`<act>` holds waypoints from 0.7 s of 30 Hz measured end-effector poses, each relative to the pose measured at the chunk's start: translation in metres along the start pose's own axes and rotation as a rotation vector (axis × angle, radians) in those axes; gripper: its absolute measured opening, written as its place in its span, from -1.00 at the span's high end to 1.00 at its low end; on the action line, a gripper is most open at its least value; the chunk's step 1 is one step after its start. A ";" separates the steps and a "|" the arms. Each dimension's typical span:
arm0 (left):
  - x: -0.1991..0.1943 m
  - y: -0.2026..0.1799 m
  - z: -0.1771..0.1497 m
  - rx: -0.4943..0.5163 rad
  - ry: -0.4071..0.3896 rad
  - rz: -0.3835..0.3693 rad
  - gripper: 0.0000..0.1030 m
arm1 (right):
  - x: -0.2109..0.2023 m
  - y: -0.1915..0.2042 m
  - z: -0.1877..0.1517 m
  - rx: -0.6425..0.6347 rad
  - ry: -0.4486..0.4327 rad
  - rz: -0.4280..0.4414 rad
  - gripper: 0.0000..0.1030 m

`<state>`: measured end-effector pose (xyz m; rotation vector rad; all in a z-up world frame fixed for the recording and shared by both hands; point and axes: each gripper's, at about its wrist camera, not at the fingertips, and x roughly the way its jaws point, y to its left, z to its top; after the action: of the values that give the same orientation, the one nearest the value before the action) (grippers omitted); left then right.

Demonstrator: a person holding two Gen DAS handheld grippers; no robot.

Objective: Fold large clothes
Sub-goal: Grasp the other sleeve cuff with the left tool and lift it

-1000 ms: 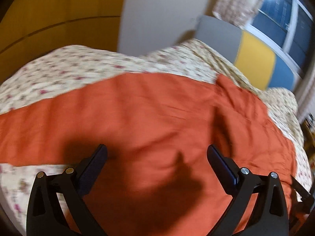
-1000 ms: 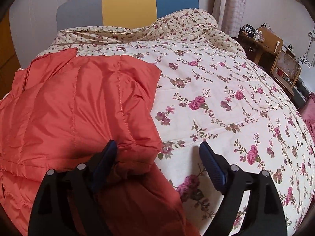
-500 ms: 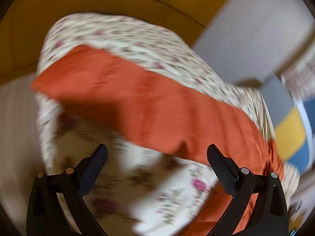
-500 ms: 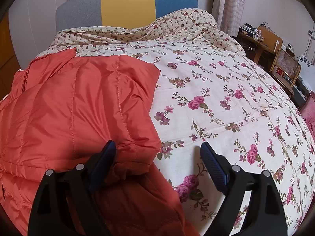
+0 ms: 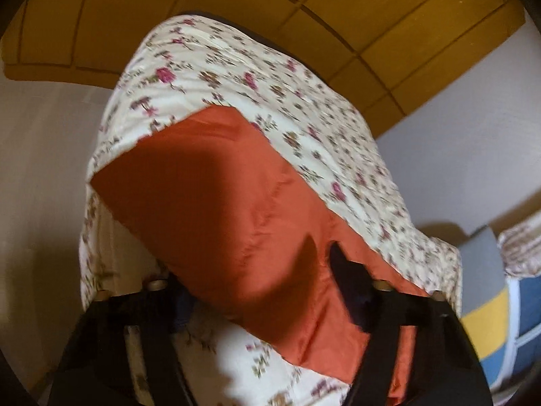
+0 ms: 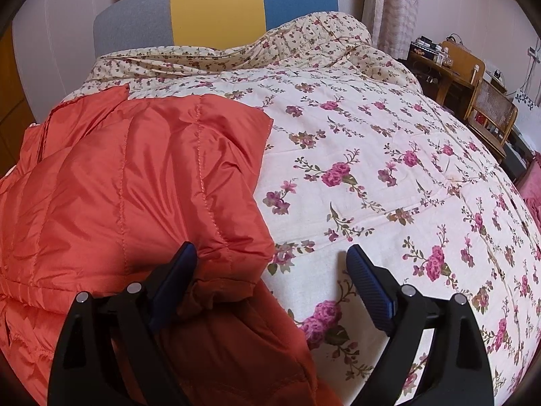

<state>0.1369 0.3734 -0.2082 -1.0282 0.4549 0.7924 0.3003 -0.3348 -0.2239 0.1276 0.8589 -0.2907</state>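
Orange quilted jacket [image 6: 128, 182] — glossy, puffy — lies folded over on floral bedspread [image 6: 389, 176].

**Bed and what lay on it**

A bed [image 6: 389, 182] covered by a cream quilt printed with pink roses was seen ahead of the right claw [image 6: 270, 284]. An orange padded garment [image 6: 128, 182] was spread directly on the quilt, ahead and to the left of that claw, its folded corner lying between the fingers. A bunched floral cover [image 6: 304, 37] was heaped at the far end.
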 end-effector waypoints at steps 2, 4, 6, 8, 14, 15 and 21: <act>0.004 -0.002 0.004 -0.006 0.005 0.017 0.43 | 0.000 0.000 0.000 -0.001 0.000 0.000 -0.74; 0.002 -0.005 0.005 -0.007 -0.010 0.006 0.56 | 0.000 0.000 0.000 -0.001 0.000 0.001 -0.74; -0.004 -0.018 0.005 0.034 -0.050 0.003 0.63 | 0.000 -0.001 0.000 -0.001 0.000 0.001 -0.74; -0.017 -0.037 0.000 0.105 -0.104 -0.017 0.64 | 0.000 -0.001 0.000 0.000 0.000 0.002 -0.74; -0.057 -0.107 -0.034 0.346 -0.245 -0.135 0.72 | 0.000 0.000 0.000 0.002 0.000 0.004 -0.74; -0.061 -0.119 -0.041 0.389 -0.258 -0.154 0.72 | 0.000 0.000 0.000 0.003 0.000 0.005 -0.74; -0.088 -0.185 -0.100 0.656 -0.309 -0.282 0.72 | 0.000 0.000 0.000 0.005 0.000 0.006 -0.74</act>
<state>0.2242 0.2001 -0.0883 -0.3374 0.2635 0.4815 0.3006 -0.3352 -0.2243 0.1350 0.8577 -0.2875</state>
